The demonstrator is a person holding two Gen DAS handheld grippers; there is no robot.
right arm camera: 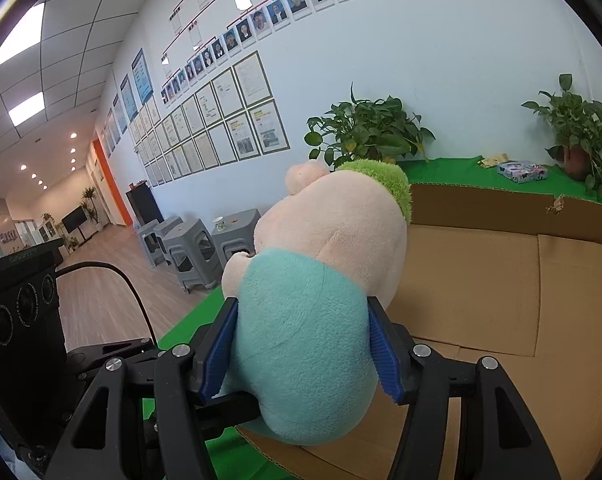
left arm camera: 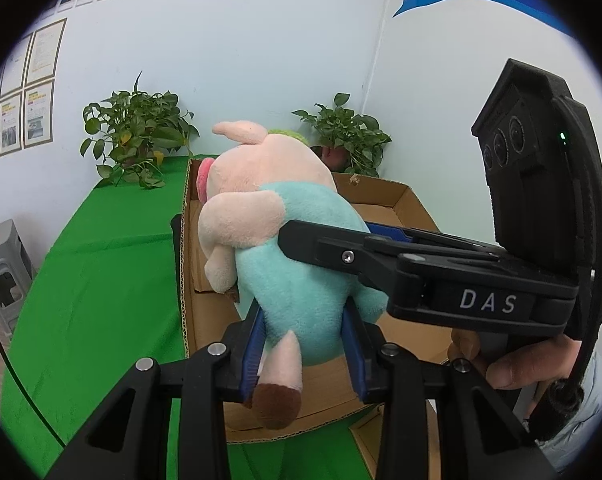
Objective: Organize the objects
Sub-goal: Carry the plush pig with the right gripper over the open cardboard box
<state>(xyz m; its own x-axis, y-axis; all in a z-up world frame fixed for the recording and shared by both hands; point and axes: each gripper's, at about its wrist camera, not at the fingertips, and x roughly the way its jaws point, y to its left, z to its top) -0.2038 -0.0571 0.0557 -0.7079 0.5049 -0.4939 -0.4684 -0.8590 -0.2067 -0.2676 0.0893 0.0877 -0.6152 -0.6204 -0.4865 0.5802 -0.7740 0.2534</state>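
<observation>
A plush pig [left arm camera: 277, 236] with a pink head, teal body and green tuft is held above an open cardboard box [left arm camera: 397, 196]. My left gripper [left arm camera: 305, 344] is shut on the pig's lower teal body near its legs. My right gripper [right arm camera: 305, 348] is shut on the teal body from the other side; it shows in the left wrist view [left arm camera: 329, 248] as a black arm crossing from the right. The pig [right arm camera: 321, 280] fills the middle of the right wrist view, over the box floor [right arm camera: 481, 288].
The box sits on a green-covered table [left arm camera: 101, 264]. Two potted plants [left arm camera: 137, 132] [left arm camera: 345, 136] stand at the back by the wall. A small patterned box [right arm camera: 521, 171] lies beyond the cardboard box. Grey stools [right arm camera: 193, 248] stand off the table's left side.
</observation>
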